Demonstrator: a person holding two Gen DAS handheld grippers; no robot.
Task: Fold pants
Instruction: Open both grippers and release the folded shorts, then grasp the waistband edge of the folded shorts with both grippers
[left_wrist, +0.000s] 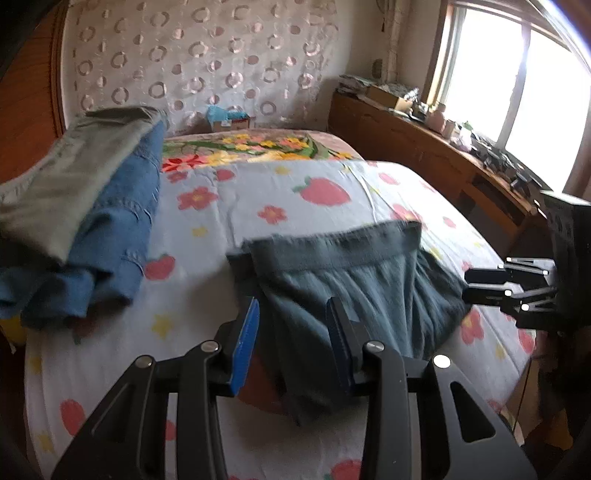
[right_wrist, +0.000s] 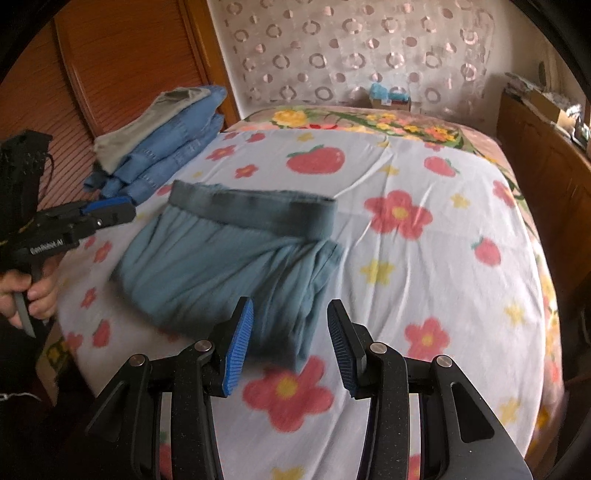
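Both tools, left tool (left_wrist: 291, 314) and right tool (right_wrist: 290, 317), gape above folded pants (right_wrist: 229, 258).

Both grippers, L (left_wrist: 291, 325) & R (right_wrist: 290, 328), jaws apart, holding nothing

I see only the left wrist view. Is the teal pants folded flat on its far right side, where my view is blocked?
Observer: The right wrist view shows the teal pants bunched in loose folds at that side, not flat.
Operator: Is the right gripper holding any cloth?
Observer: No. The right gripper is open, with the pants' near corner below its fingers.
Operator: How does the pile at the left look?
Observer: The folded jeans lie stacked beside the wooden door, an olive garment on top.
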